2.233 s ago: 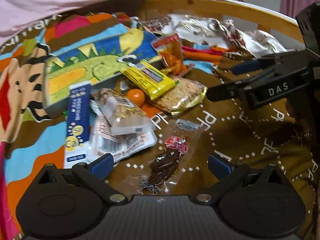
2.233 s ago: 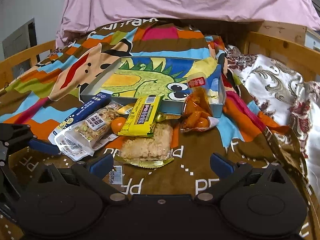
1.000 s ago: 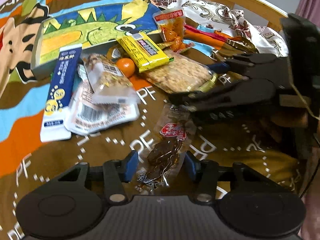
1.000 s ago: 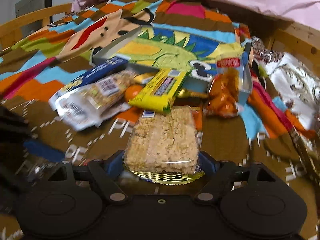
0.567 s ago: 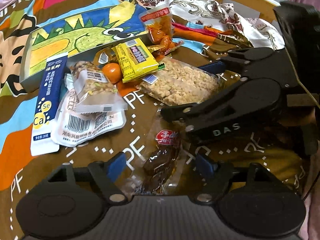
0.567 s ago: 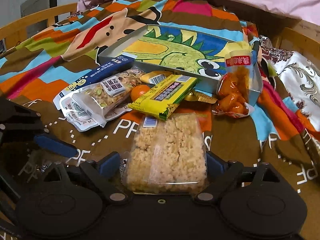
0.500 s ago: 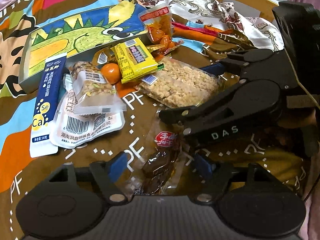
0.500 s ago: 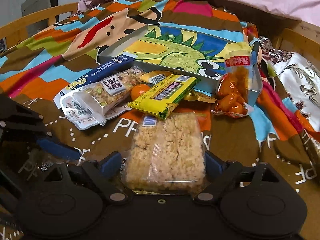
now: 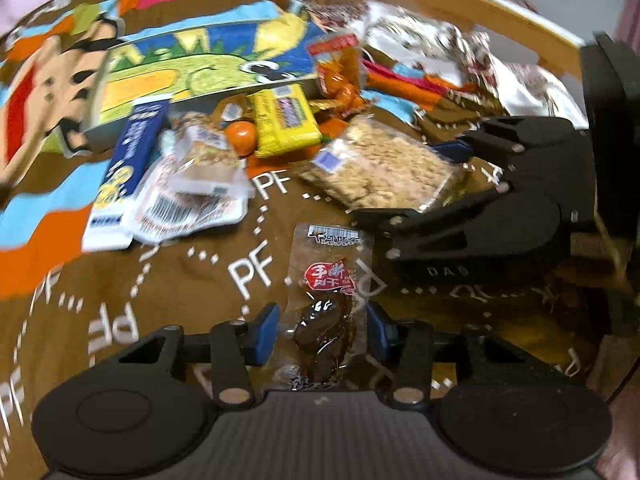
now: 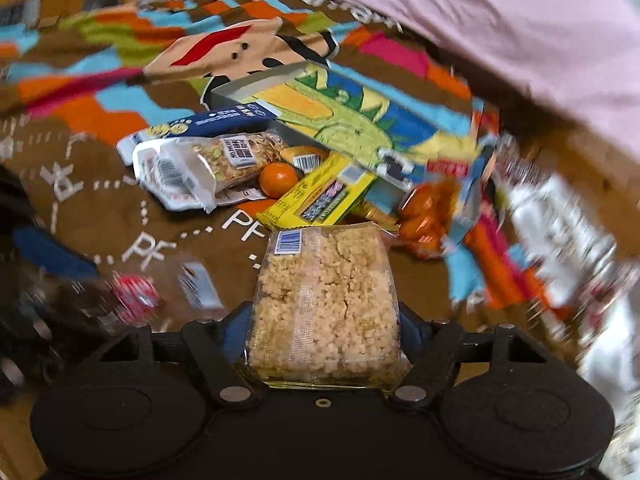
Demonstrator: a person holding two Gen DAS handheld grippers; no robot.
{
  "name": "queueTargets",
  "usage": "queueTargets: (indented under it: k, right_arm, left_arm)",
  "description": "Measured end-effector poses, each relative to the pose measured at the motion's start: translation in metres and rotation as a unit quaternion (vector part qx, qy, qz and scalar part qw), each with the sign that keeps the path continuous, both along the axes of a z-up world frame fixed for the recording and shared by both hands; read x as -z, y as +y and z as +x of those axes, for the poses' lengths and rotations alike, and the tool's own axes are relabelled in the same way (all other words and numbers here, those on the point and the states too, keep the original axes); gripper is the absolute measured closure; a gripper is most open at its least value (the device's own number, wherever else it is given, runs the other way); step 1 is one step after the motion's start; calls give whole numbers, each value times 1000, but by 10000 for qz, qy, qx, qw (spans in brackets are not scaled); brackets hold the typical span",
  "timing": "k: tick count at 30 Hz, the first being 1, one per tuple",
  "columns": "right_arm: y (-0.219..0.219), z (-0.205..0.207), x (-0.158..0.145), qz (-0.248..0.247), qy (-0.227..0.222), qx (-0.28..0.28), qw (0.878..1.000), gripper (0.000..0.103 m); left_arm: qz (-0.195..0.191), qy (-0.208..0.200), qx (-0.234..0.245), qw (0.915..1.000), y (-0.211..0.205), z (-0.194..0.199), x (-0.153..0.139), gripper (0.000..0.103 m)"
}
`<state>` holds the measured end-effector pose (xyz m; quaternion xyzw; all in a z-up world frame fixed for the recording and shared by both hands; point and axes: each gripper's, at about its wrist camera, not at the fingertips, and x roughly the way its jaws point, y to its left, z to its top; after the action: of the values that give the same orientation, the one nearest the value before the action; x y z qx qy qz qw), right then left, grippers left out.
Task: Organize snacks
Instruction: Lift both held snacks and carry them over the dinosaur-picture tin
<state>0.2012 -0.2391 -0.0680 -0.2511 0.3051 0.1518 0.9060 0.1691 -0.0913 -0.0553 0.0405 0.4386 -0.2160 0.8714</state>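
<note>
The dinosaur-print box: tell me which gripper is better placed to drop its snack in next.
Probably the right gripper: it pinches the clear crumbly rice-cake packet, and the open dinosaur-print box lies ahead. The left gripper's dark dried-meat packet sits farther back.

bed: wooden rail (image 9: 472,4) | colourful cartoon blanket (image 9: 120,272) | pink sheet (image 10: 500,20)

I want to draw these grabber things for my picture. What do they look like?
Each grabber is black plastic. The left gripper and the right gripper both have two big round discs at the base, thin black link arms with silver rivets, and blue pads on the fingers. Seen from the side, the right one shows faint letters, "DAS". No hands or sleeves clearly show.
</note>
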Motion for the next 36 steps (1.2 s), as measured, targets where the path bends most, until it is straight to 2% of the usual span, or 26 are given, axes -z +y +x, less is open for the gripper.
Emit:
queueTargets:
  k: [2,9,17,23,28,36]
  right_arm:
    - [1,-8,-3,-131,-172,-46,9998,29]
    - [-2,-20,-17,-138,-649,33,9978,29]
    - [-12,-11,-40,186,-1293,237,9911,29]
    - [-26,26,-62,568,-1932,368,9788,29]
    - [-42,76,-70,1034,-2181,539,9689,29]
    - [-52,154,-60,1391,-2257,643,9621,29]
  left_arm:
    - [-120,-97,-174,9997,4,-11,-2,53]
    - [-320,-589,-680,9954,15,-41,-13,53]
    - [-704,-1364,-1033,9827,15,-29,-48,53]
    - [-985,-1742,-1371,9701,14,17,-74,53]
    - [-1025,-1964,-1593,9620,12,69,-89,53]
    - [-915,-2150,-1598,9591,-8,156,-88,53]
